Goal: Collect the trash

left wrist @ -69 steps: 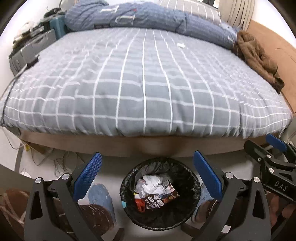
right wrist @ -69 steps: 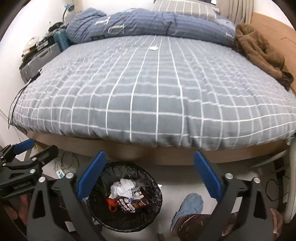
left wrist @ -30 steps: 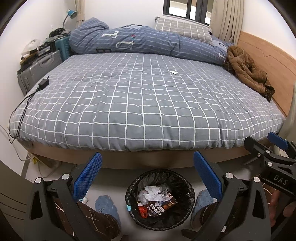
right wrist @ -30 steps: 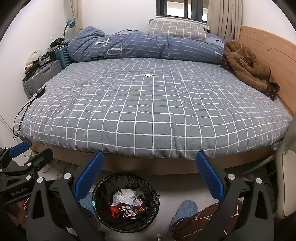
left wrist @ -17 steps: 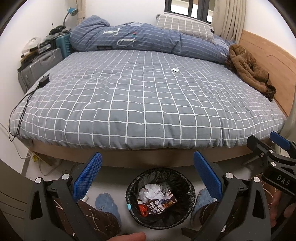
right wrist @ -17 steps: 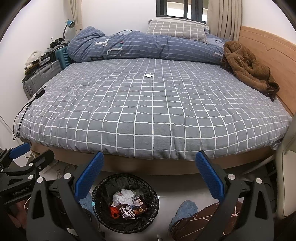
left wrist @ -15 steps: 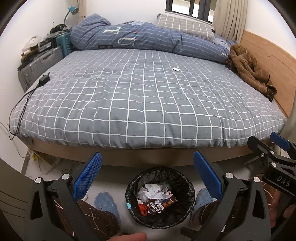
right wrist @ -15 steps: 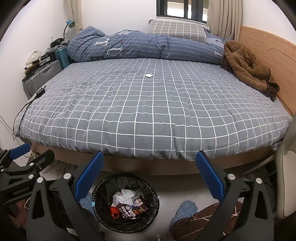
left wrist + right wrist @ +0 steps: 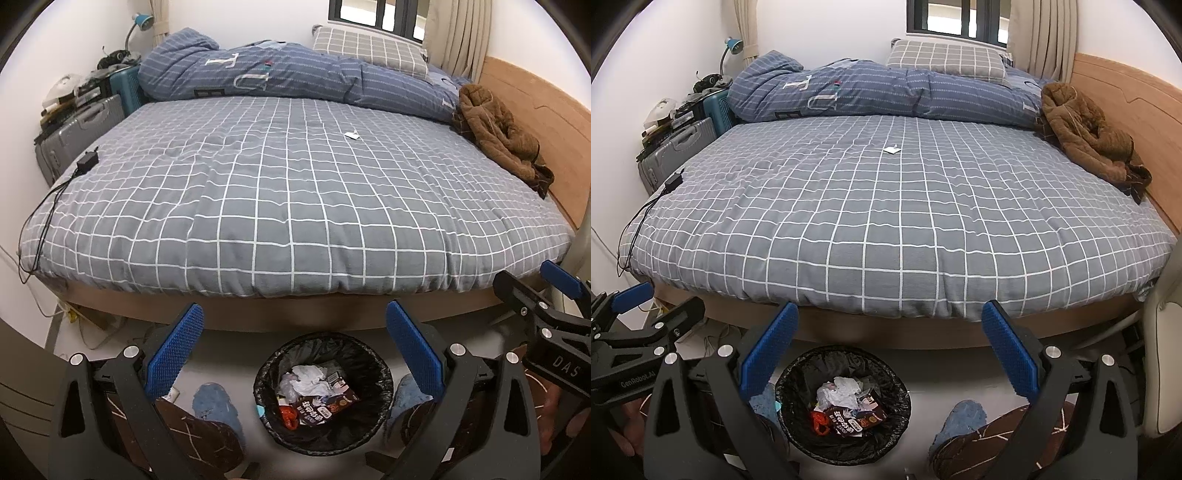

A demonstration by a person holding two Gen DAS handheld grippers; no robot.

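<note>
Far up the bed (image 9: 295, 206), past the middle and near the rolled blue quilt (image 9: 871, 92), a small white scrap of trash (image 9: 351, 135) is lying flat on the grey checked cover. It is sitting alone, well apart from the brown coat (image 9: 1086, 136) by the headboard.

Both grippers are hanging low at the foot of the bed, over the floor. The left gripper (image 9: 291, 354) is wide apart and holding nothing. The right gripper (image 9: 890, 354) is wide apart too, and holding nothing.

The scrap is lying straight ahead and far away from both. From the left gripper it is sitting a bit to the right. From the right gripper it is sitting almost dead ahead (image 9: 892, 149). So the right gripper looks a little better lined up, but neither is close.

The scrap is too small to tell which way it is pointing. It looks a bit wider across the bed than along it.

The black bin (image 9: 842, 402) is sitting on the floor right below the grippers, with wrappers already inside. The next move probably needs a long reach forward over the bed.
</note>
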